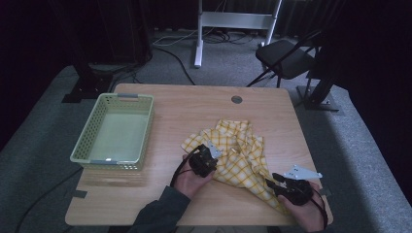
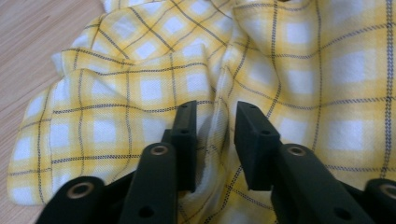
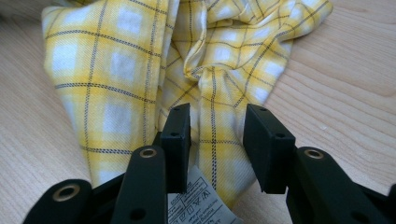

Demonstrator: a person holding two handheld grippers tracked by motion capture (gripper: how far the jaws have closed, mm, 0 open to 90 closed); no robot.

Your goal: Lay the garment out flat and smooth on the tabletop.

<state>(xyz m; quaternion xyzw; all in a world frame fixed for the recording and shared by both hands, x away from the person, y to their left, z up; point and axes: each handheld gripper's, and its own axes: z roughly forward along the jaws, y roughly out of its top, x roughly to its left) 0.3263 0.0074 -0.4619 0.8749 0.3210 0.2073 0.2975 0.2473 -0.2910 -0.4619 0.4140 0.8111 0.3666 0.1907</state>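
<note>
Yellow checked cloth [image 1: 238,155] lies crumpled on the surface, and the work on it has only just begun.

The cloth sits in a bunched heap in the middle of the wooden surface [image 1: 184,111], well apart from the pale green basket [image 1: 116,128], which has nothing in it. The left hand-held gripper [image 2: 215,140] has its jaws spread apart with a fold of cloth between them, not squeezed yet. The right hand-held gripper [image 3: 217,144] is also spread wide over the near end of the cloth (a white care label [image 3: 201,205] peeks out just under it). Nothing looks lifted, smoothed or folded so far. I think both grippers need to close on the cloth first, and everything after that is left to do.
</note>
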